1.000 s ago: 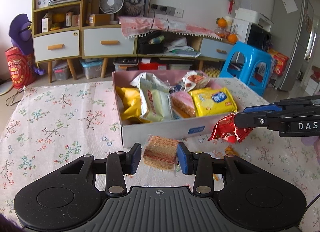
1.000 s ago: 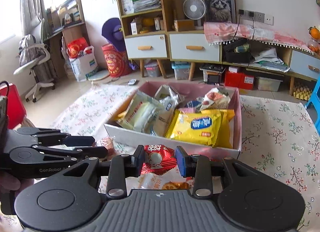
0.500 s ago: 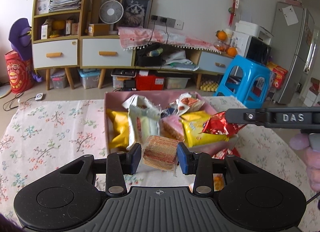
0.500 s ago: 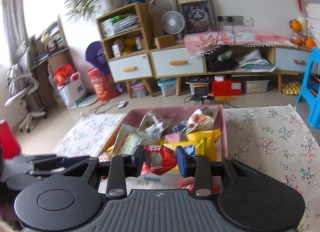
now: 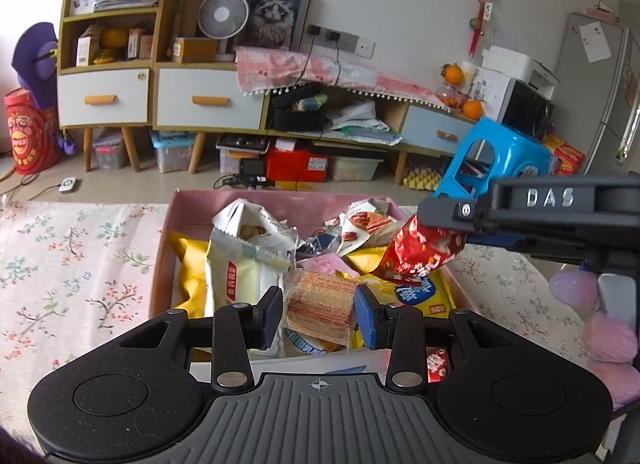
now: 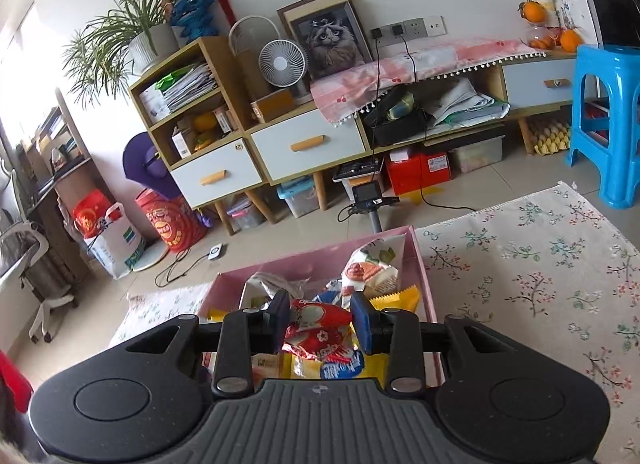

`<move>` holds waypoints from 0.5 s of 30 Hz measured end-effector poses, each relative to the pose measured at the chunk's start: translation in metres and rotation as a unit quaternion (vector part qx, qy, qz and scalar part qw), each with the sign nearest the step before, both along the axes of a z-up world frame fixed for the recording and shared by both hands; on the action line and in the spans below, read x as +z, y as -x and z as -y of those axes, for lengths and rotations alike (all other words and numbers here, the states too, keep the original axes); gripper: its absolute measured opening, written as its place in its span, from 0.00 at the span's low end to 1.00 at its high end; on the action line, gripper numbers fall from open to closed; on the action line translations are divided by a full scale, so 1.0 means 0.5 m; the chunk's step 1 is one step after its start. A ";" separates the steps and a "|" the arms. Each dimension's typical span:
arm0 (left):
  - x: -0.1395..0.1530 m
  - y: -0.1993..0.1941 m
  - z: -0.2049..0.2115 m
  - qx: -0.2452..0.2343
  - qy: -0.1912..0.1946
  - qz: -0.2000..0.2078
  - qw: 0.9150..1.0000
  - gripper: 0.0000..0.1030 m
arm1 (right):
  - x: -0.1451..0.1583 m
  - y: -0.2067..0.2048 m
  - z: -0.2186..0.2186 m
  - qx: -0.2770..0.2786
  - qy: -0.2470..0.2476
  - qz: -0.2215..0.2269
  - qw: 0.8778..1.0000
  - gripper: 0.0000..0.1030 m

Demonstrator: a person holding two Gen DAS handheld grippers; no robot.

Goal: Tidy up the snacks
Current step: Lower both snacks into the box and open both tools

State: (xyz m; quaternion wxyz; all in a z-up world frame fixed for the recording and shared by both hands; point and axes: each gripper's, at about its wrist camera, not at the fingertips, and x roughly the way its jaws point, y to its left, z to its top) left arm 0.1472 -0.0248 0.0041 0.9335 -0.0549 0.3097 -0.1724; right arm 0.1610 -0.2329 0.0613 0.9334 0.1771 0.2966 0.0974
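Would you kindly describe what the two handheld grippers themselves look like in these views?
Both grippers, left gripper and right gripper, have black bodies with a ribbed grey centre panel, round recessed discs on each side, silver pivot screws and blue finger pads. Seen side-on, the right one bears raised white "DAS" lettering.

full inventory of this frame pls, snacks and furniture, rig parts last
box: 1, pink inside, on the table
floral tablecloth: 1, white, under box
wafer pack: 1, orange-brown, in left tongs, over box
red snack packet: 1, in right tongs, over box
yellow packets: at least 2, in box
white-green packet: 1, in box
nut-print packet: 1, box's far side
stool: 1, blue, floor right
fan: 1, white, on cabinet
cat picture: 1, behind fan
left tongs: shut on wafer pack
right tongs: shut on red packet
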 end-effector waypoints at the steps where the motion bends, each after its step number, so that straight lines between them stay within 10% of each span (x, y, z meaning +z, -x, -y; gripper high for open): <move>1: -0.004 -0.003 0.001 0.002 0.000 -0.002 1.000 0.35 | -0.001 -0.003 -0.002 0.000 -0.002 0.000 1.000 0.21; 11: -0.018 -0.021 0.012 0.003 -0.002 0.009 1.000 0.36 | -0.011 -0.028 0.003 -0.026 0.009 0.007 1.000 0.27; 15: -0.019 -0.023 0.016 0.001 0.000 0.013 1.000 0.41 | -0.015 -0.028 0.022 -0.050 0.001 0.010 0.999 0.52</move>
